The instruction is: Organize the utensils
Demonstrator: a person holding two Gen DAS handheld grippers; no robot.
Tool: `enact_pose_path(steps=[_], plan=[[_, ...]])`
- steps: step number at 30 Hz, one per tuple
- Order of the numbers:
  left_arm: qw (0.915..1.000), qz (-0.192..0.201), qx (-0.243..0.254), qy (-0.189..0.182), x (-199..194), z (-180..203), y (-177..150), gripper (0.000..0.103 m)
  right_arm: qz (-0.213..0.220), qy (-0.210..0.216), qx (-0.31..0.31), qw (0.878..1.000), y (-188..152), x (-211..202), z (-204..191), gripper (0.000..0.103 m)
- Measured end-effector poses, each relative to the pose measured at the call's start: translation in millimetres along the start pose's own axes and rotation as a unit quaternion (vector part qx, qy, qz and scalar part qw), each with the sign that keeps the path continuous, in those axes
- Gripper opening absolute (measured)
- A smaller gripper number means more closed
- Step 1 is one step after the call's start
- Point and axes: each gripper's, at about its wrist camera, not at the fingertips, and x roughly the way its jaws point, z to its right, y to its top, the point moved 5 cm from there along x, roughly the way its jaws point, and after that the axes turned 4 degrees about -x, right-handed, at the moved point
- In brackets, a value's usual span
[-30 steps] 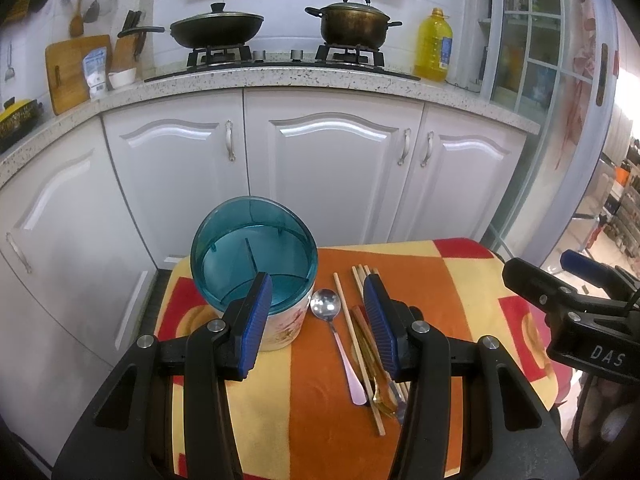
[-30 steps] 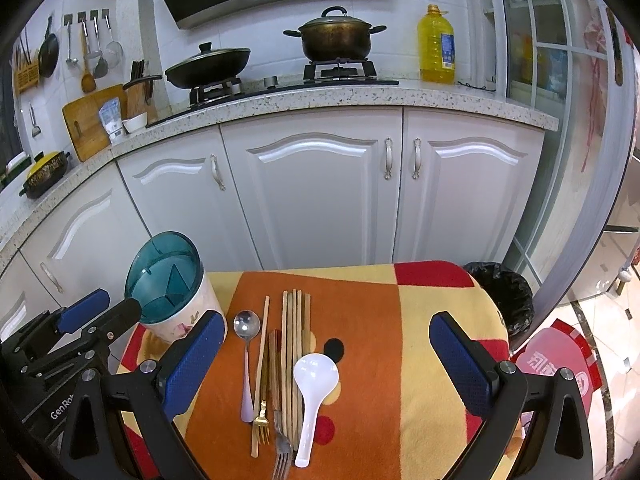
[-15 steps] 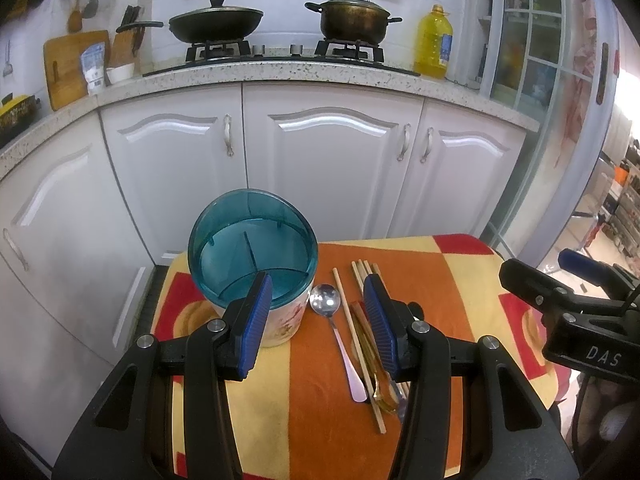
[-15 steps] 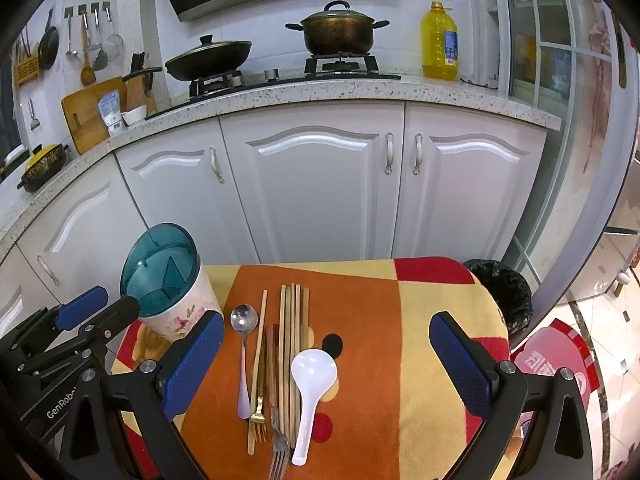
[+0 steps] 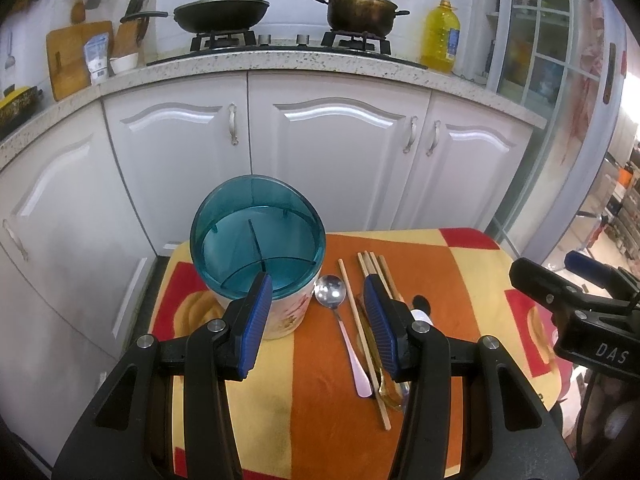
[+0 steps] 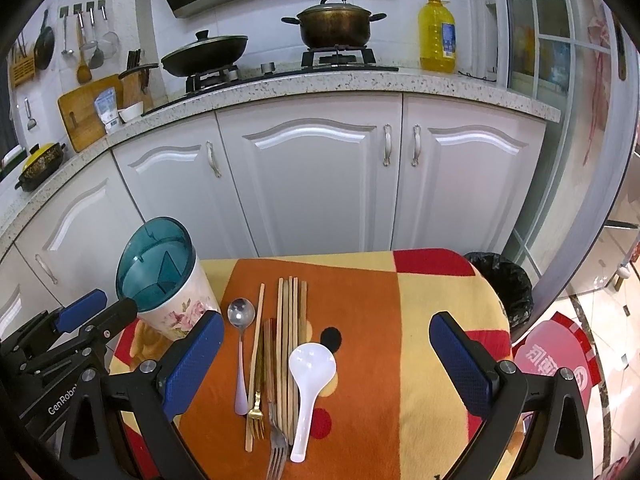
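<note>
My left claw [image 5: 316,316] stands wide with nothing between its blue pads, above the near edge of a small tabletop [image 6: 440,320] covered by a cloth of orange, yellow and red blocks. My right claw [image 6: 326,364] is spread wider still, also empty, its pads either side of the laid-out cutlery.

At the cloth's left end stands the tall white utensil holder with a pink flower print and a translucent teal divided insert [image 6: 164,280], upright, its compartments empty as far as I can see. Just right of it lie the utensils, side by side, lengthwise toward me: a steel spoon with a pale lilac handle [image 6: 241,344], a single wooden chopstick [image 6: 256,356], a gold fork [image 6: 256,420], a silver fork [image 6: 276,452], a bundle of wooden chopsticks [image 6: 290,332], and a white plastic soup spoon [image 6: 310,380] partly over the bundle's near end.

Behind the tabletop runs a row of white panelled cabinet doors [image 6: 316,184] under a speckled stone counter [image 6: 360,80]. On the gas hob sit a lidded black wok [image 6: 206,54] and a lidded dark bronze pot [image 6: 334,26]; a yellow oil jug [image 6: 437,40] stands to the right. A wooden cutting board [image 6: 86,110] leans at left below hanging ladles. A black-lined bin [image 6: 504,280] sits on the floor beyond the table's right corner.
</note>
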Motion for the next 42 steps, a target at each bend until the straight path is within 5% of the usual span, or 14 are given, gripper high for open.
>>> enact_pose_path(steps=[42], plan=[[0.9999,-0.014,-0.003,0.008,6.7,-2.9,-6.9,0.047,-0.026,0.005,-0.008,1.000,-10.5,13.5,-4.4,0.103]])
